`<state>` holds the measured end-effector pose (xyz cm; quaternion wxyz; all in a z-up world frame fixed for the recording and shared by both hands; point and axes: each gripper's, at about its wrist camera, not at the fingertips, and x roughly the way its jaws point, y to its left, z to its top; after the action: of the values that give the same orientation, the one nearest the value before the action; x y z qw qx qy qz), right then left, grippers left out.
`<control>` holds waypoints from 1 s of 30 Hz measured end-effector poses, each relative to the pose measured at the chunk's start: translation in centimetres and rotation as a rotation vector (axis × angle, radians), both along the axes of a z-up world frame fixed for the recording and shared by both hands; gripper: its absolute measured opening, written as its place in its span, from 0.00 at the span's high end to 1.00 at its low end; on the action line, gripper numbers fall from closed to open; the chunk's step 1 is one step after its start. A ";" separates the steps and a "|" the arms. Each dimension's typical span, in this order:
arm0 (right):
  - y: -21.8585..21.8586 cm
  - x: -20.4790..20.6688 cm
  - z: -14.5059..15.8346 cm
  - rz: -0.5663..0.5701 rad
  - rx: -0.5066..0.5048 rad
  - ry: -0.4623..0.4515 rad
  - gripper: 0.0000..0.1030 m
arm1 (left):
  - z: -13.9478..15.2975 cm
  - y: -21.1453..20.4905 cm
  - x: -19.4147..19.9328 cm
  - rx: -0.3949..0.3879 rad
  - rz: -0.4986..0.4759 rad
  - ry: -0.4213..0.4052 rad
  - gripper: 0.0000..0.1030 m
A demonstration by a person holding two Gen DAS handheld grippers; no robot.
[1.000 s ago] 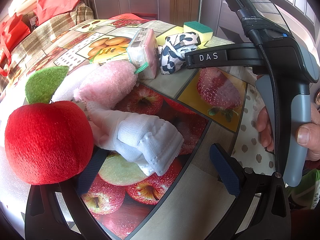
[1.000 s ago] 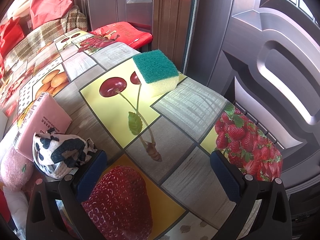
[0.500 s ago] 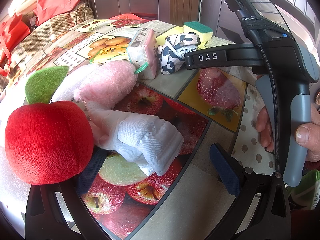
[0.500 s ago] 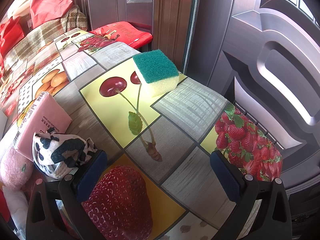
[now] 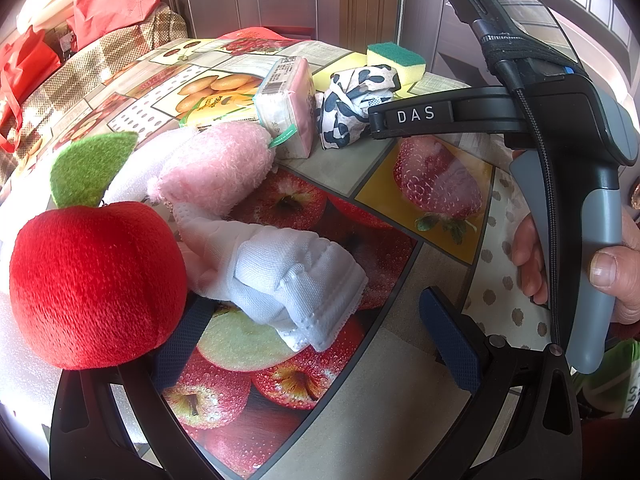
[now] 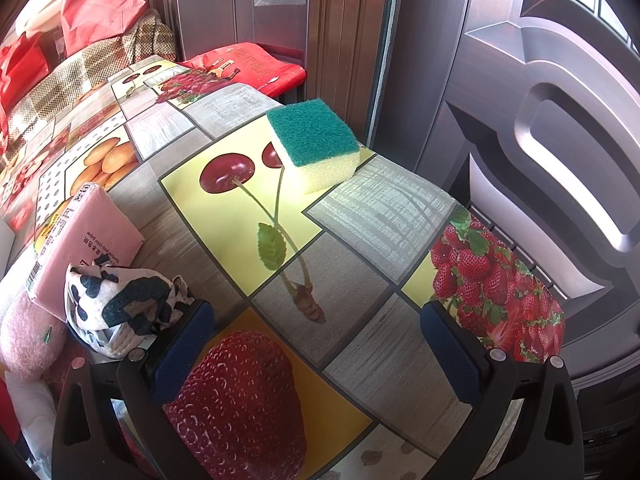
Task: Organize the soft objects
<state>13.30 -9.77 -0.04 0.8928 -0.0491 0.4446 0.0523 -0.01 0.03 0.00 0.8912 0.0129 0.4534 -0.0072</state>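
In the left wrist view my left gripper (image 5: 316, 340) is open and empty just above the table. A red plush apple (image 5: 96, 284) sits against its left finger, and a white folded cloth (image 5: 296, 280) lies between the fingers. Behind them lie a pink fluffy toy (image 5: 216, 168), a pink tissue pack (image 5: 288, 104), a black-and-white cloth (image 5: 352, 100) and a green-and-yellow sponge (image 5: 396, 60). In the right wrist view my right gripper (image 6: 316, 344) is open and empty, with the black-and-white cloth (image 6: 116, 308) against its left finger and the sponge (image 6: 316, 144) farther ahead.
The table (image 6: 360, 360) wears a fruit-print cloth, and its edge runs along the right. A dark door (image 6: 540, 120) stands close behind it. Red bags (image 5: 108, 4) and a checked cover lie at the far left. The right hand-held gripper body (image 5: 560, 140) fills the right of the left wrist view.
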 end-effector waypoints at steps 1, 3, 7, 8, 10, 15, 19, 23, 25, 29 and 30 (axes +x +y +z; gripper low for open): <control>0.0 0.0 0.0 0.000 0.000 0.000 0.00 | 0.0 0.0 0.0 0.000 0.000 0.000 0.01; -0.1 0.0 0.0 0.000 0.001 0.000 0.00 | 0.0 0.0 0.0 0.000 0.000 0.000 0.01; -0.1 0.0 0.0 0.000 0.003 0.000 0.00 | 0.0 0.0 0.0 0.000 0.000 0.000 0.01; -0.1 0.0 0.0 0.001 0.002 0.000 0.00 | 0.0 0.0 0.0 0.000 0.000 0.000 0.01; -0.1 0.0 0.0 0.000 0.002 0.000 0.00 | 0.0 0.0 0.0 0.000 0.000 0.000 0.01; -0.1 0.0 0.0 0.001 0.003 0.000 0.00 | 0.0 0.0 0.0 0.000 0.000 0.000 0.01; -0.2 -0.1 0.1 0.005 0.006 0.000 0.00 | 0.0 0.0 0.0 0.000 0.000 0.000 0.01; -0.2 -0.1 0.1 0.011 0.005 0.000 0.00 | 0.0 0.0 0.0 0.000 0.000 0.000 0.01; -0.1 -0.1 0.1 0.011 0.002 0.000 0.00 | 0.0 0.0 0.0 0.000 0.000 0.000 0.01; -0.1 -0.1 0.1 0.011 0.001 0.000 0.00 | 0.0 0.0 0.0 0.000 0.000 0.000 0.01; -0.1 -0.1 0.1 0.011 0.001 0.000 0.00 | 0.0 0.0 0.0 0.000 0.000 0.000 0.01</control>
<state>13.18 -9.88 0.02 0.8925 -0.0509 0.4444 0.0573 -0.01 0.02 0.00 0.8911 0.0130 0.4535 -0.0072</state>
